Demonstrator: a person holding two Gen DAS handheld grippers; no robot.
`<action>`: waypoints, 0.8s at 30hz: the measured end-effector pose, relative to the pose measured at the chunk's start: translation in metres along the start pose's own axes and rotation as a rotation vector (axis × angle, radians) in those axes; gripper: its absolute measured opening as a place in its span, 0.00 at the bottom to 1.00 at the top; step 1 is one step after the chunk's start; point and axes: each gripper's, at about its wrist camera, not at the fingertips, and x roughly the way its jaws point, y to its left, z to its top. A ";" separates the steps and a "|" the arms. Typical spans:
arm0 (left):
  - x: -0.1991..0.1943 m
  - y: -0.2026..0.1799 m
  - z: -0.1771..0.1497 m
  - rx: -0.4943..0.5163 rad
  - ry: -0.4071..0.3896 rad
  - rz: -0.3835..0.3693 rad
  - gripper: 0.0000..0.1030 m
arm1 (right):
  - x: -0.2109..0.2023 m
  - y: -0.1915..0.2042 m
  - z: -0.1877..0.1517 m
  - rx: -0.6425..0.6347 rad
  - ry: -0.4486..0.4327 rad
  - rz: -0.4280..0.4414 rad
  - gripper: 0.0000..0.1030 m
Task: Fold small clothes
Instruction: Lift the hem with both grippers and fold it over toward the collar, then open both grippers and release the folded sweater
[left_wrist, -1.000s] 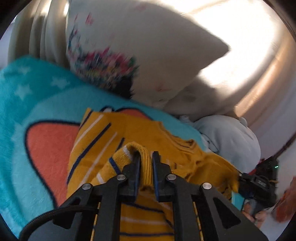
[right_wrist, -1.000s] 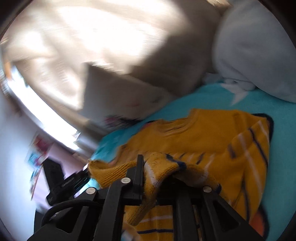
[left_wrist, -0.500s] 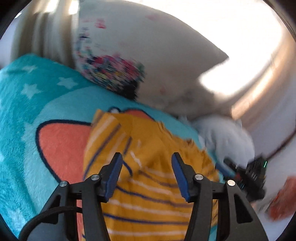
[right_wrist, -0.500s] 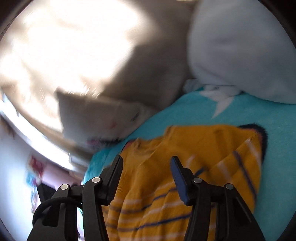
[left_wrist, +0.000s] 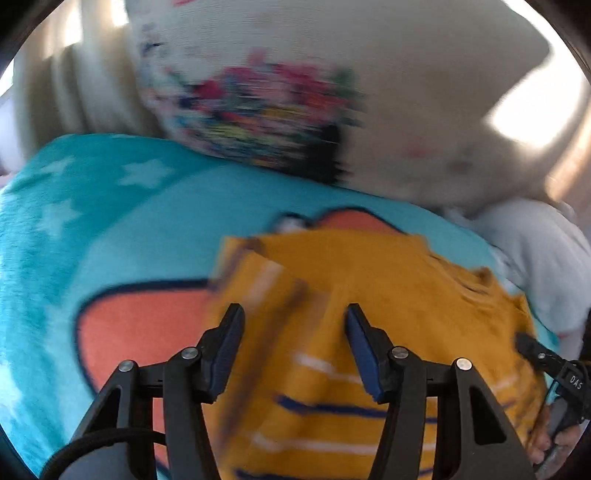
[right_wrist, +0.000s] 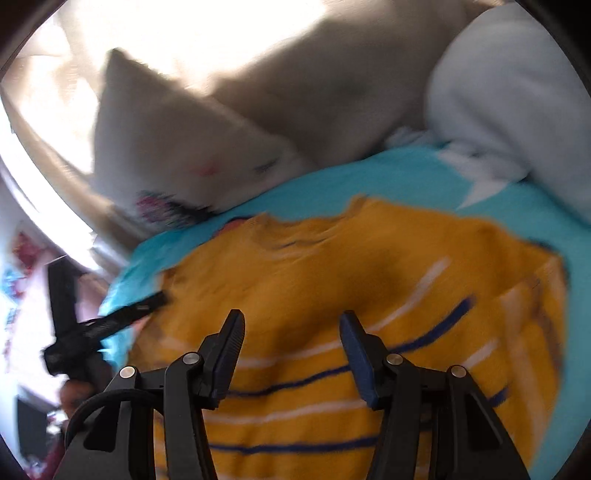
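Note:
A mustard-yellow knit sweater (left_wrist: 369, 280) (right_wrist: 332, 280) with navy and white stripes lies spread on a turquoise blanket (left_wrist: 110, 221) (right_wrist: 406, 173). My left gripper (left_wrist: 293, 310) hovers over the sweater's left part. Its jaws are opening, with nothing pinched between them. My right gripper (right_wrist: 291, 315) stands open above the striped body, its pads clear of the knit. Each gripper shows at the edge of the other's view: the right one (left_wrist: 554, 373), the left one (right_wrist: 110, 321). Both views are blurred by motion.
The blanket carries white stars and an orange shape (left_wrist: 140, 332) outlined in navy. A white pillow (left_wrist: 369, 92) (right_wrist: 166, 155) with a colourful print leans behind the sweater. A pale blue-grey bundle (left_wrist: 535, 251) (right_wrist: 517, 92) lies at the blanket's far right.
Both grippers were shut on raised folds of the sweater; both have let go and opened. The sweater now lies flatter on the blanket, and both views have tipped lower toward it.

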 end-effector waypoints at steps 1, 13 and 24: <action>0.000 0.010 0.001 -0.024 0.002 0.021 0.55 | 0.003 -0.006 0.001 0.006 -0.005 -0.036 0.56; -0.095 0.066 -0.074 -0.133 0.026 -0.202 0.66 | -0.100 -0.046 -0.050 0.059 -0.106 0.026 0.61; -0.082 0.020 -0.122 -0.024 0.111 -0.320 0.54 | -0.129 -0.072 -0.132 0.126 -0.081 0.009 0.66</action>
